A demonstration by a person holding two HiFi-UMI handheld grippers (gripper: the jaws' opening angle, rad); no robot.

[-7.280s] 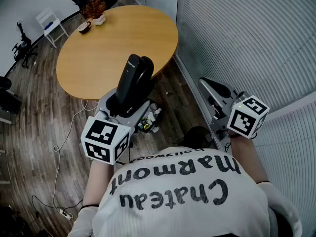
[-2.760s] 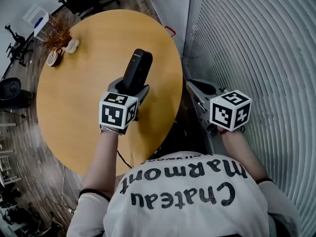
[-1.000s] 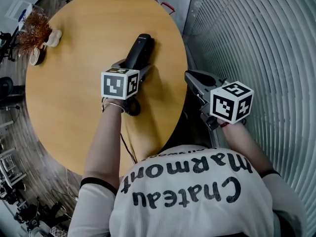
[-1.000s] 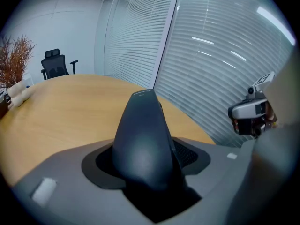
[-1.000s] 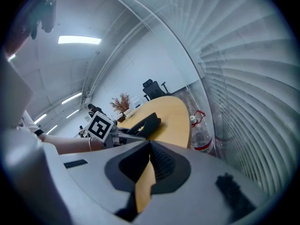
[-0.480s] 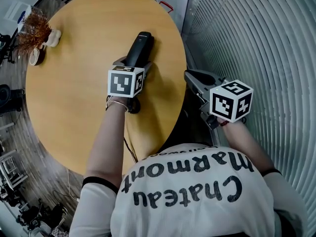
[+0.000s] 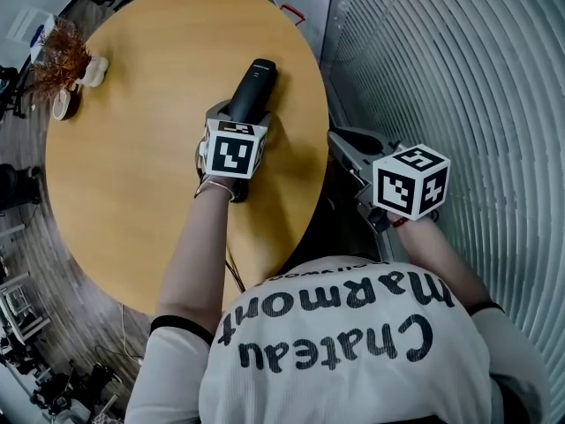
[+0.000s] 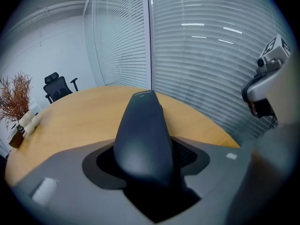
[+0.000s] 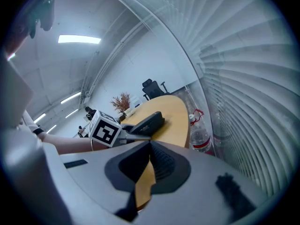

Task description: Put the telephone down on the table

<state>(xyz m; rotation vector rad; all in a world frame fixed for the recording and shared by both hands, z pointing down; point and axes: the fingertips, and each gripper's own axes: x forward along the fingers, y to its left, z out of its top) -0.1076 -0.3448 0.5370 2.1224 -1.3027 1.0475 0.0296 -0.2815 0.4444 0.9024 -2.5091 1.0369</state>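
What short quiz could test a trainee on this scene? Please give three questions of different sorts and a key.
1. True or false: the right gripper holds the telephone.
2. Multiple choice: what stands near the far left edge of the table in the head view? A) a dried plant B) a laptop C) a stack of plates
3. Short answer: in the left gripper view, what piece of furniture stands behind the table, by the white wall?

Key:
1. False. The telephone is between the jaws of the left gripper; the right gripper is shut and empty.
2. A
3. A black office chair.
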